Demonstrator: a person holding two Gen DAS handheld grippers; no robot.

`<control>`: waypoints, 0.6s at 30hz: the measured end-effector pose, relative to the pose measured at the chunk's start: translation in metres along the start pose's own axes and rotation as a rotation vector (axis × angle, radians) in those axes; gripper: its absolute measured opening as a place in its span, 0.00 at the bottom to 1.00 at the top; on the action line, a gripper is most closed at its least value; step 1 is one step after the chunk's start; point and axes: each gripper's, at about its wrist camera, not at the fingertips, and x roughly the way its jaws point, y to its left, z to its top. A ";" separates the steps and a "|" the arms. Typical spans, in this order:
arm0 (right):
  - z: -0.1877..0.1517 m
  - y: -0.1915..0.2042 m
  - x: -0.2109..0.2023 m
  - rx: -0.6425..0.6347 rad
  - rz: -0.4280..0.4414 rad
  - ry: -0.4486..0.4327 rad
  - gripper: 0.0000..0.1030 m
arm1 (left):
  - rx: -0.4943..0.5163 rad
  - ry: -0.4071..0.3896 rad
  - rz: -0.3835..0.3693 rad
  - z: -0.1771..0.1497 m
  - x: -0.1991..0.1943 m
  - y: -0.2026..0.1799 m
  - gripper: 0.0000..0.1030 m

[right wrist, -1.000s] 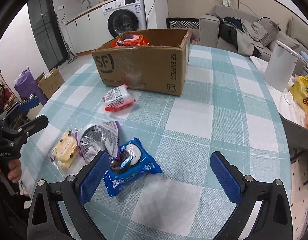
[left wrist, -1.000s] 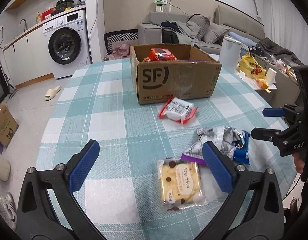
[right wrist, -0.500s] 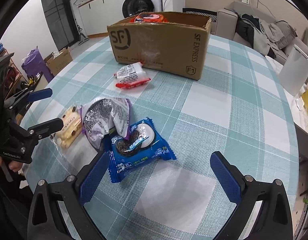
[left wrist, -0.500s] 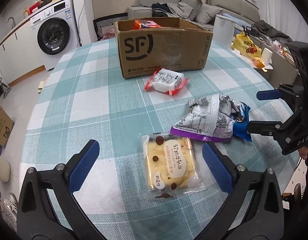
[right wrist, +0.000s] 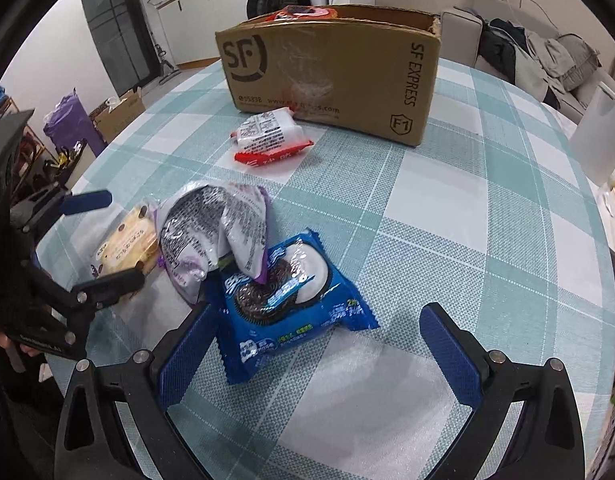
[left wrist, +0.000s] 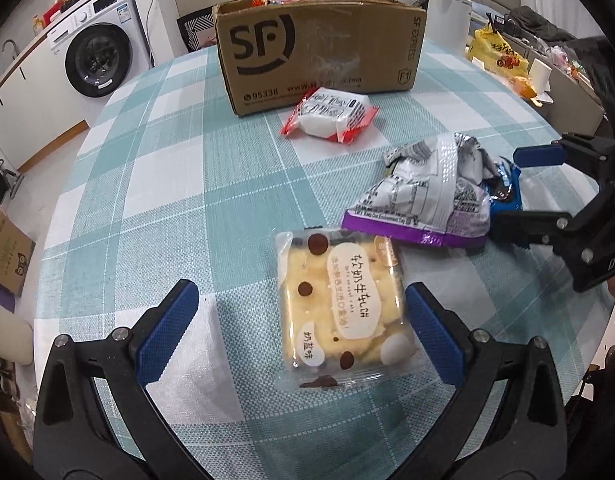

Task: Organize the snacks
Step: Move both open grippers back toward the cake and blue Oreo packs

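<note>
Clear-wrapped yellow cake pack (left wrist: pixel 341 310) with brown dots and a white label, flat on the checked tablecloth (left wrist: pixel 155 184). Lying between the wide-open, empty left gripper (left wrist: pixel 301 334) fingers, nearer the 3 o'clock pad. Right gripper (right wrist: pixel 319 354) also agape, holding nothing, blue cookie pack (right wrist: pixel 291 300) toward its 9 o'clock pad.

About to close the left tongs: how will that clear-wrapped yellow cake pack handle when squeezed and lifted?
The cake pack looks soft, so it would probably squash under a firm squeeze. Its glossy clear wrapper may slip on the pads. It seems light, lying flat between the open left tongs.
</note>
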 end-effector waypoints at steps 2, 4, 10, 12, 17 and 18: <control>0.001 -0.006 0.001 0.025 -0.008 -0.002 0.99 | 0.002 0.005 0.011 0.000 0.004 0.002 0.99; 0.002 -0.013 0.002 0.058 -0.006 -0.005 0.99 | -0.008 0.007 0.006 0.000 0.005 0.006 0.99; 0.003 -0.032 0.003 0.132 -0.031 -0.018 0.99 | -0.039 0.006 0.011 0.001 0.010 0.019 0.99; 0.003 -0.038 0.003 0.152 -0.043 -0.022 0.99 | -0.054 0.005 0.025 0.002 0.012 0.025 0.99; 0.002 -0.054 0.000 0.210 -0.064 -0.036 0.99 | -0.092 0.002 0.045 0.003 0.015 0.039 0.99; 0.002 -0.057 -0.001 0.223 -0.068 -0.043 0.99 | -0.098 0.002 0.044 0.003 0.015 0.040 0.99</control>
